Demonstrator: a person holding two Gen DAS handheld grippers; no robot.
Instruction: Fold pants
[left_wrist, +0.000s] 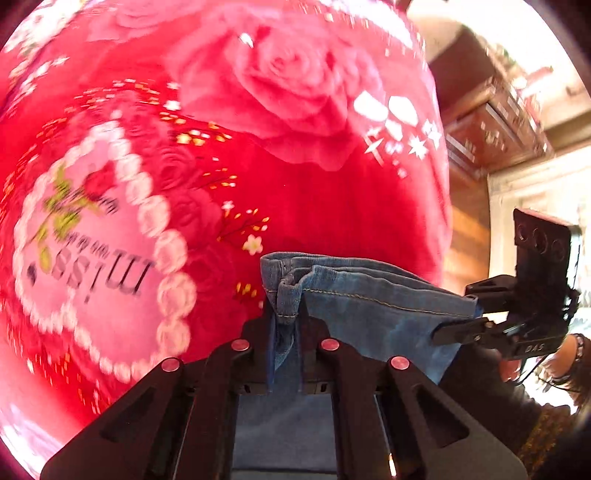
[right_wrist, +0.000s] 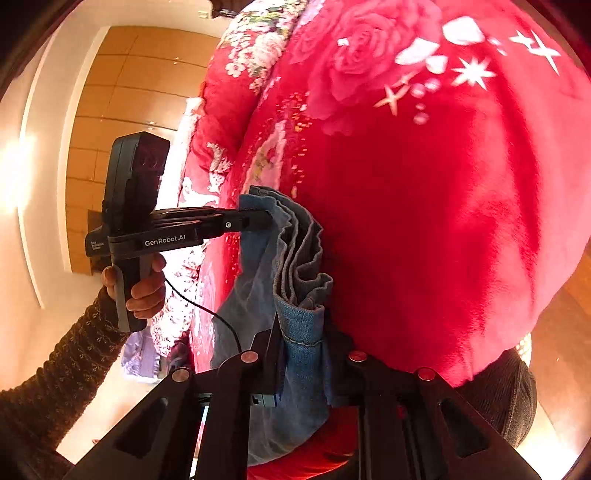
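Left gripper (left_wrist: 284, 332) is pinching one hemmed corner of the blue denim pants (left_wrist: 369, 302); right gripper (right_wrist: 306, 354) is clamping the opposite bunched hem. Both are holding the pants raised and stretched between them above the red rose-printed blanket (left_wrist: 314, 206), near its edge, beside wooden furniture (left_wrist: 495, 136).

— What do the grippers look like?
— The left gripper (right_wrist: 271, 218), at the middle left of the frame, is black with white "GenRobot.AI" letters and a thin black cable. The right gripper (left_wrist: 456, 314), at the right edge, is black too, with "DAS" on it.
— And the person?
— A bare hand (right_wrist: 142, 288) and a dark brown knitted sleeve (right_wrist: 55, 380) with small light dots.
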